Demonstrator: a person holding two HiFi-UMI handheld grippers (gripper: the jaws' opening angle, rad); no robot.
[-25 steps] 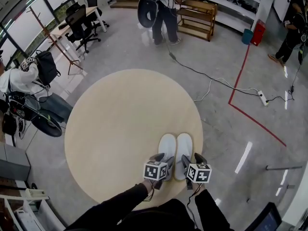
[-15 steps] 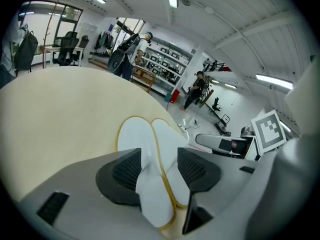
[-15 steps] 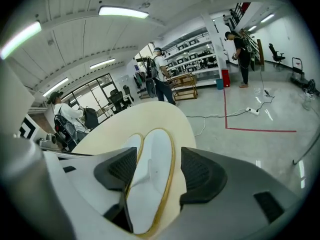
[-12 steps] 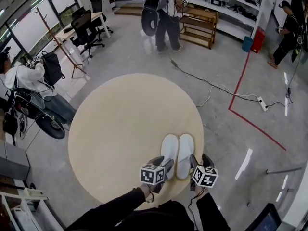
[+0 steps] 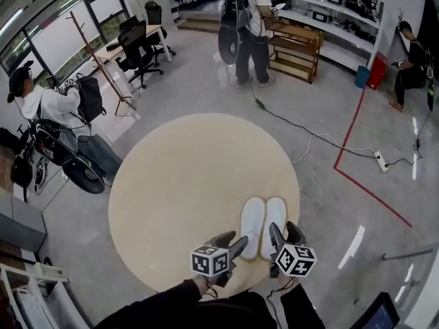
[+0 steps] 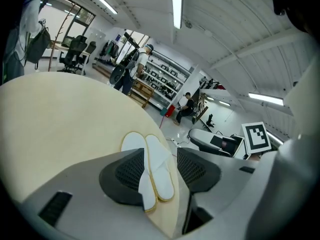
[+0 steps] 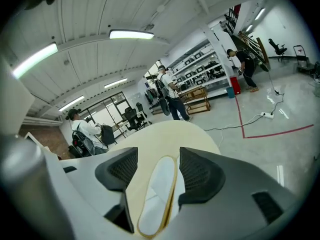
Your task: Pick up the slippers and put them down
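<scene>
Two white slippers (image 5: 263, 219) lie side by side on a round beige tabletop (image 5: 185, 177), near its right front edge. My left gripper (image 5: 232, 242) hovers just behind the left slipper's heel, its jaws open and empty. Behind the right slipper's heel hangs my right gripper (image 5: 283, 233), also open, holding nothing. In the left gripper view the slippers (image 6: 150, 159) show between and beyond the open left gripper (image 6: 161, 169). In the right gripper view one slipper (image 7: 157, 196) shows below the gap of the open right gripper (image 7: 157, 171). Neither gripper touches a slipper.
A person with a backpack (image 5: 250, 26) stands beyond the table by a wooden shelf (image 5: 298, 46). Another person (image 5: 62, 108) sits at the left near office chairs (image 5: 140, 46). A cable with a power strip (image 5: 379, 160) and a red tape line (image 5: 357, 177) cross the floor at right.
Both grippers have risen and drawn back toward me, away from the slippers' heels. The slippers have stayed side by side on the table. Both jaws remain open.
</scene>
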